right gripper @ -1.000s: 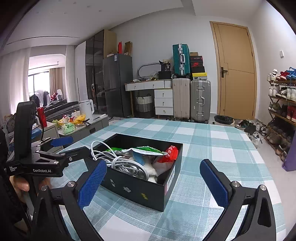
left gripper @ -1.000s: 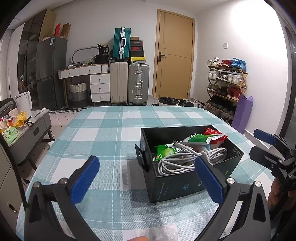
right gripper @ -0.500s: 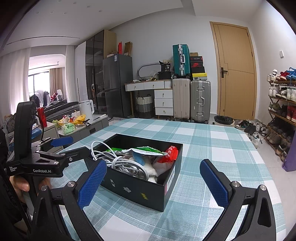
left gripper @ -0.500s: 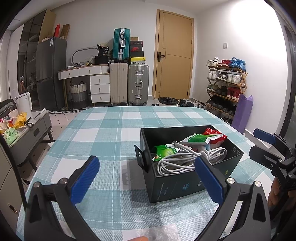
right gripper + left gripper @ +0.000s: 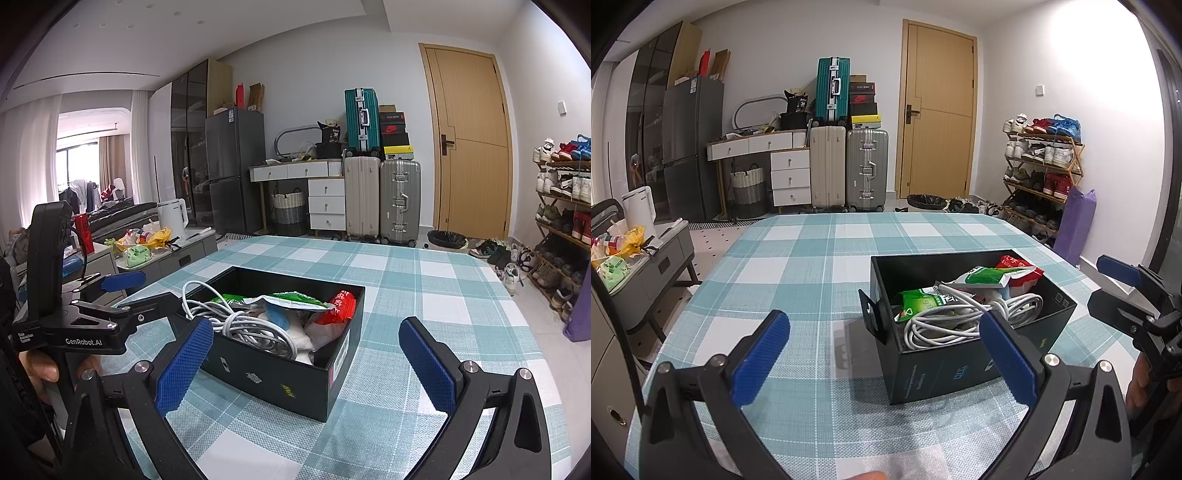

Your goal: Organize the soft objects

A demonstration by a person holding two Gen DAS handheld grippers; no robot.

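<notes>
I saw a table [image 5: 798, 266] under a teal and white checked cloth, in a room with a wooden door [image 5: 938, 110], stacked suitcases [image 5: 849, 162] and a shoe rack [image 5: 1041, 173] along the walls. The black box [image 5: 945, 369] sat on the cloth near my edge, its long axis running slantwise from my left gripper [image 5: 886, 358] toward the far right. Inside lay a coiled white cable [image 5: 960, 317] and green and red snack packets [image 5: 295, 301]. My left claw was spread wide, empty. My right gripper [image 5: 303, 360] was likewise released, the box just ahead between its pads.
</notes>
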